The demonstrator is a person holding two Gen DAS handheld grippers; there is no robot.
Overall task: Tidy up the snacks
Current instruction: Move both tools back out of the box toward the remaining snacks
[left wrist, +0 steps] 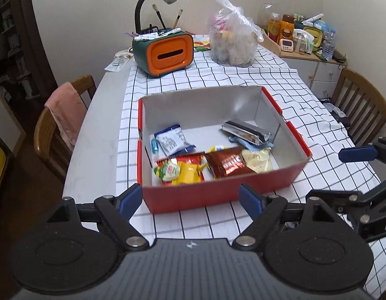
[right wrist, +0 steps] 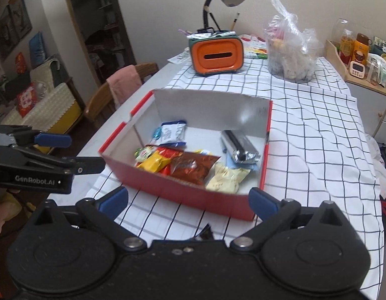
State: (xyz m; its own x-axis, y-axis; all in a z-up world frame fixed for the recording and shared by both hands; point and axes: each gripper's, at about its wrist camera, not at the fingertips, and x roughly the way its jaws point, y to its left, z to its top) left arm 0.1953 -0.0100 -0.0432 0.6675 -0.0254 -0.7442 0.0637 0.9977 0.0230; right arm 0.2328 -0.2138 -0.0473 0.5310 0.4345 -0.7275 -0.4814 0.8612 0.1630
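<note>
Light, crinkly, slippery snack packets (left wrist: 208,160) in stiff red box (left wrist: 218,195), best pinched at sealed edges; left gripper (left wrist: 190,200) and right gripper (right wrist: 189,201) spread wide, empty.

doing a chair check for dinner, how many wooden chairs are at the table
2. One wooden chair with a pink towel draped over its back stands at the table's left side. The other wooden chair stands at the right side. More could be out of view nearer the cameras.

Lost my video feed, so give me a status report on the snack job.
Left gripper and right gripper open, empty. Snack packets lie in red box. Tied plastic bag untouched beyond it. Nothing in the way.
</note>
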